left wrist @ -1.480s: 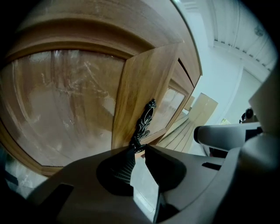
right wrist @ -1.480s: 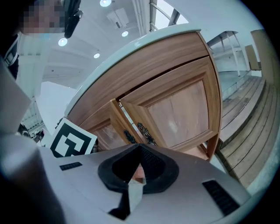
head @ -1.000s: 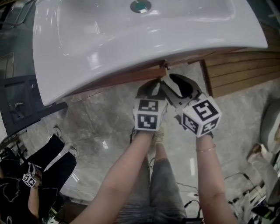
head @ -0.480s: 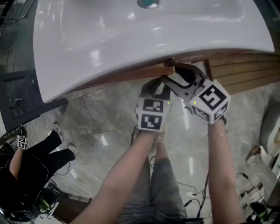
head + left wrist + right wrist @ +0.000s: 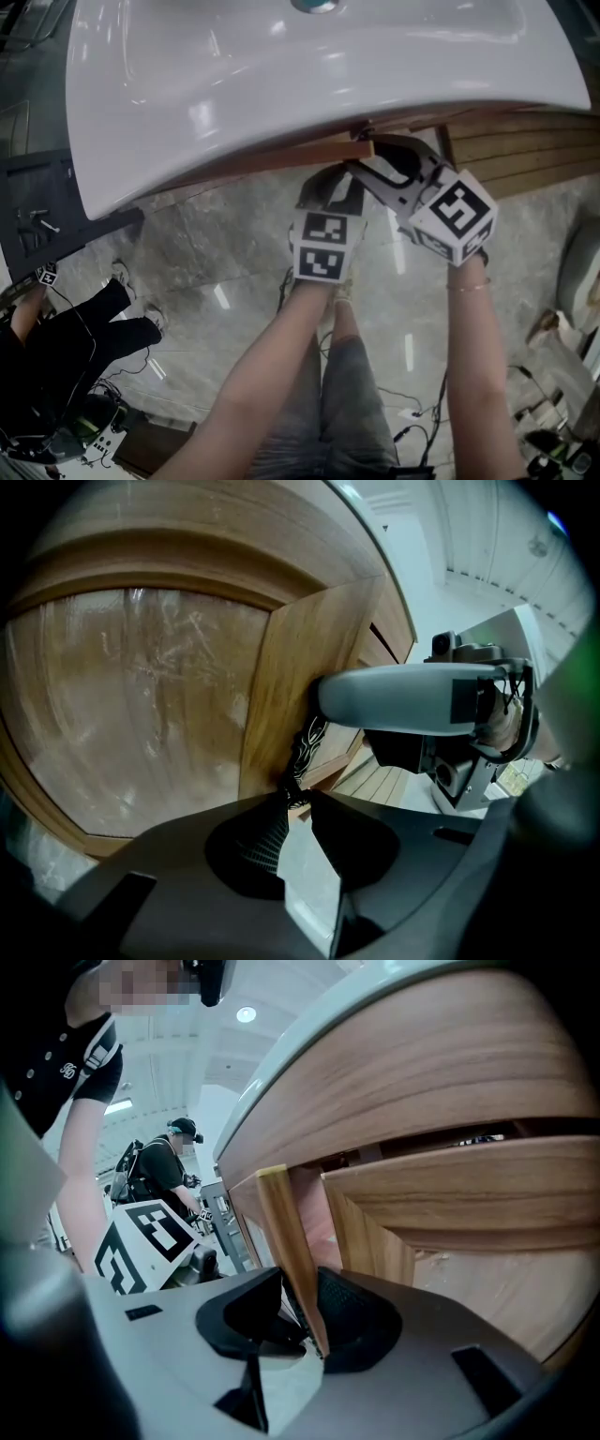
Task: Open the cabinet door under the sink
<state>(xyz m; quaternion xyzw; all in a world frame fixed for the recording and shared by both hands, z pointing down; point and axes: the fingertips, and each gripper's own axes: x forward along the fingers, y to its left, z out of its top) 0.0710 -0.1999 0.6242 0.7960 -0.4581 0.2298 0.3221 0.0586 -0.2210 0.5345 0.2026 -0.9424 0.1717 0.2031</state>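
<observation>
Under the white sink [image 5: 281, 84], the wooden cabinet door [image 5: 319, 153] stands slightly ajar, its free edge poking out. My right gripper [image 5: 372, 157] reaches in from the right. In the right gripper view, the door's thin edge [image 5: 291, 1241] runs between the closing jaws of the right gripper [image 5: 307, 1321], and both pads lie against it. My left gripper [image 5: 328, 185] hangs just below and left of that edge. In the left gripper view, the left gripper [image 5: 295, 803] has its jaws partly apart, pale floor showing between them, and its tips are close to the door [image 5: 300, 667].
A second door with a frosted panel [image 5: 141, 686] fills the cabinet front on the left. Wooden slats [image 5: 525, 150] stand at the right and a dark stand [image 5: 47, 216] at the left. A person in black [image 5: 56, 347] crouches on the marble floor [image 5: 216, 253].
My right gripper has moved up and right to the door's edge and rolled. The door's edge now sticks out a little from under the sink. My left gripper has barely moved.
</observation>
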